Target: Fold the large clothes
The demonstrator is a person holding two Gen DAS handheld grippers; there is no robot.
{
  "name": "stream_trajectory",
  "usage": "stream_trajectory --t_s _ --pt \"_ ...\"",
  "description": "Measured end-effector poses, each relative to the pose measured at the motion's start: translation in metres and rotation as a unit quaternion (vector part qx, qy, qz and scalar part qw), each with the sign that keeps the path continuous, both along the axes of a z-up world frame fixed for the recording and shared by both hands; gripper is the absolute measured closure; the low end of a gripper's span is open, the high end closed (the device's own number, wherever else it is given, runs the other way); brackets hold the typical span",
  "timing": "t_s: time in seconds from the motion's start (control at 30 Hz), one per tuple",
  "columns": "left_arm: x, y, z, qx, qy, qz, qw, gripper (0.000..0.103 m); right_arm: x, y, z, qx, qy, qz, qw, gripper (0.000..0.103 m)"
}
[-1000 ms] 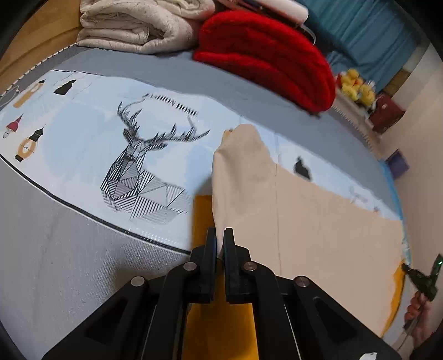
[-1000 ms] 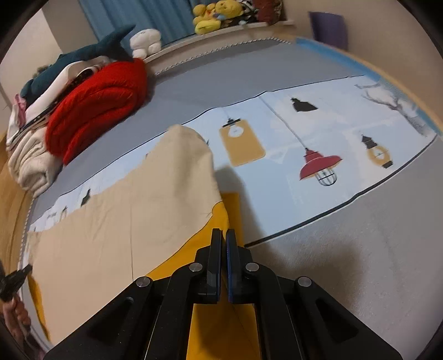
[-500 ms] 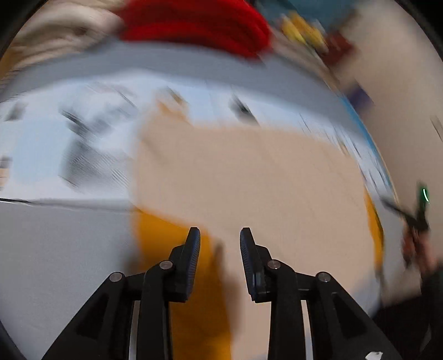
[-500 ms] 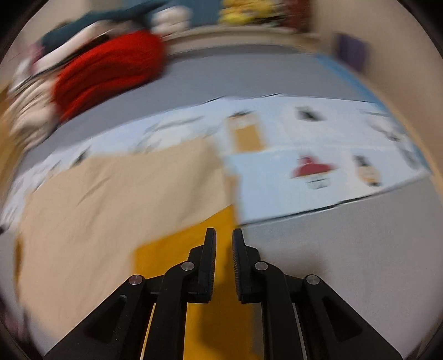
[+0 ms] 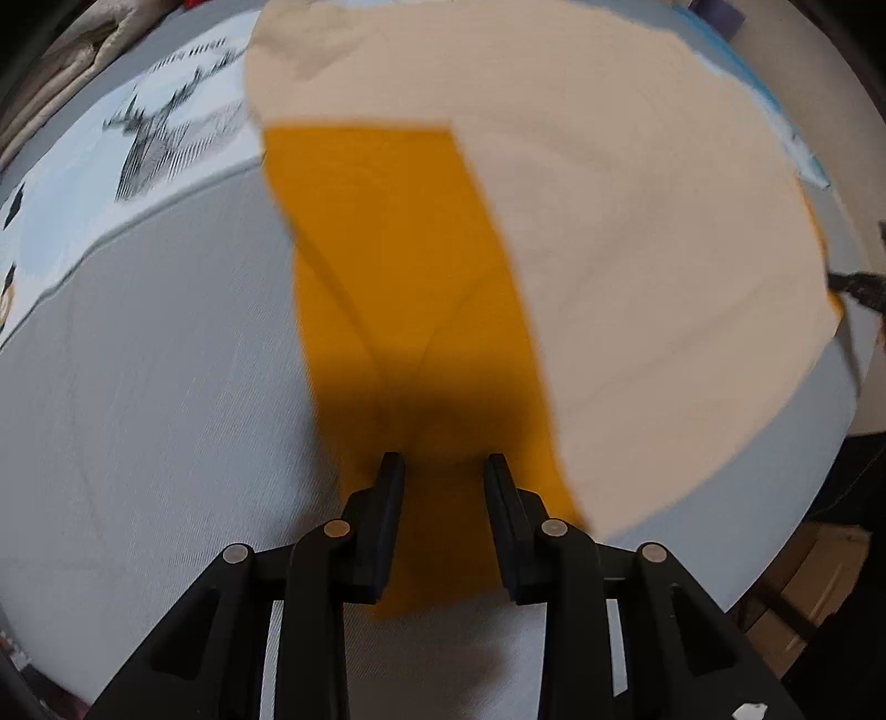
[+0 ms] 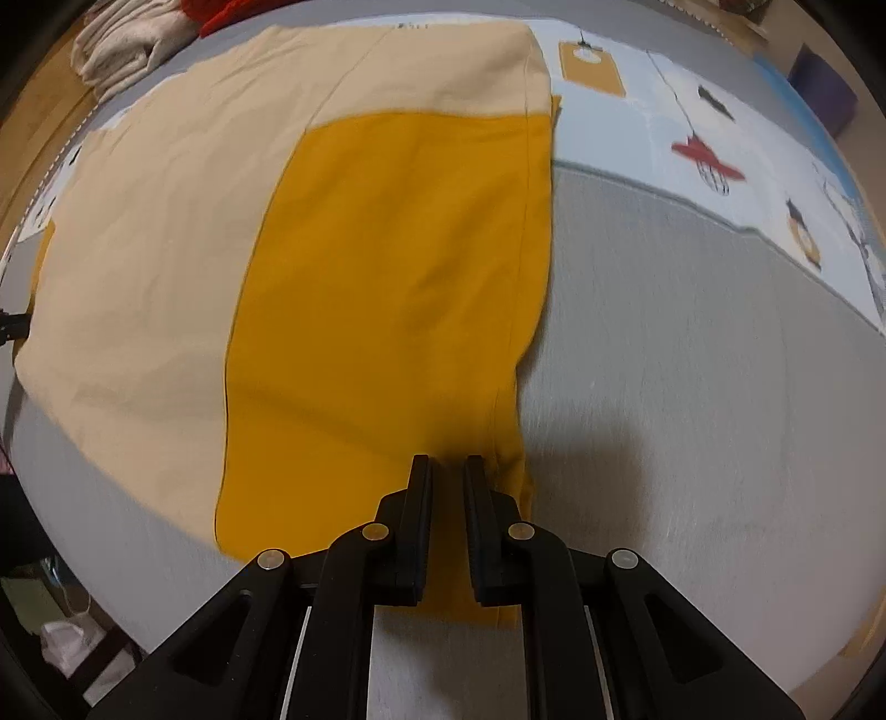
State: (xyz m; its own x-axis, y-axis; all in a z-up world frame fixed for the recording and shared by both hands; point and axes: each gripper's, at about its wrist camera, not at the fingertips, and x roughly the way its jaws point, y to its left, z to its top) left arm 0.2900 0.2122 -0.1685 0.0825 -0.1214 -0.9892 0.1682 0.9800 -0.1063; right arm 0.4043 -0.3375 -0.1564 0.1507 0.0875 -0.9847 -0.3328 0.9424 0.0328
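Observation:
A large garment lies flat on the bed, beige [image 5: 637, 232] with a mustard-yellow part [image 5: 398, 266]. In the right wrist view its beige part [image 6: 166, 210] is at the left and its yellow part [image 6: 387, 288] fills the middle. My left gripper [image 5: 443, 471] is open and empty, just above the near end of the yellow strip. My right gripper [image 6: 447, 471] is open by a narrow gap and empty, above the near right corner of the yellow part. The garment lies loose below both grippers.
The bed has a grey cover [image 6: 692, 387] and a pale blue printed band with a deer [image 5: 149, 149] and lamps [image 6: 703, 160]. Folded cream blankets [image 6: 127, 39] lie at the far edge. The bed's near edge drops off at the lower left [image 6: 66, 581].
Both grippers were shut on the garment's edge a second ago. They have opened and let it go. Both have drawn back towards the near end of the garment, which now lies flat.

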Motion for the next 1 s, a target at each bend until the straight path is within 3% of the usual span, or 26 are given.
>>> stream_trajectory --t_s 0.1,0.13,0.2,0.3,0.4,0.53,0.6,0.67,0.77,0.8,0.83,0.93,1.0 --pt "-0.010 0.011 -0.003 0.036 0.012 0.022 0.9990 0.072 -0.009 -0.009 -0.007 -0.029 0.020 -0.006 0.999 0.091" --pt "-0.014 0.015 0.004 0.063 0.007 0.032 0.9975 0.077 -0.011 -0.014 -0.005 -0.037 0.026 -0.018 0.999 0.091" --pt "-0.019 0.019 0.031 0.088 -0.033 0.044 0.9946 0.080 -0.012 -0.022 0.006 -0.081 0.023 -0.046 0.995 0.091" --pt "-0.029 0.022 0.089 0.073 -0.128 0.094 0.9847 0.080 -0.018 -0.022 0.059 -0.071 -0.060 -0.069 0.993 0.091" --pt "-0.055 0.010 0.152 0.052 -0.238 0.138 0.9599 0.080 -0.045 -0.008 0.140 -0.020 -0.199 -0.091 0.976 0.091" --pt "-0.093 -0.033 0.181 0.038 -0.293 0.157 0.9423 0.075 -0.094 0.031 0.192 0.048 -0.296 -0.102 0.949 0.087" --pt "-0.100 -0.037 0.182 0.030 -0.298 0.168 0.9392 0.072 -0.121 0.052 0.193 0.079 -0.317 -0.103 0.940 0.083" --pt "-0.120 -0.058 0.170 0.025 -0.299 0.174 0.9378 0.072 -0.143 0.069 0.179 0.092 -0.319 -0.099 0.938 0.082" --pt "-0.135 -0.078 0.153 0.023 -0.276 0.179 0.9443 0.076 -0.157 0.095 0.156 0.093 -0.280 -0.094 0.951 0.082" --pt "-0.138 -0.082 0.151 0.017 -0.268 0.185 0.9454 0.088 -0.156 0.097 0.150 0.100 -0.273 -0.090 0.952 0.082" --pt "-0.145 -0.086 0.151 0.009 -0.268 0.189 0.9448 0.092 -0.156 0.101 0.147 0.107 -0.274 -0.085 0.952 0.082" --pt "-0.155 -0.091 0.145 -0.004 -0.276 0.194 0.9414 0.093 -0.158 0.118 0.136 0.091 -0.280 -0.050 0.954 0.082" --pt "-0.153 -0.083 0.128 -0.012 -0.258 0.207 0.9437 0.093 -0.158 0.126 0.132 0.095 -0.274 -0.042 0.956 0.082"
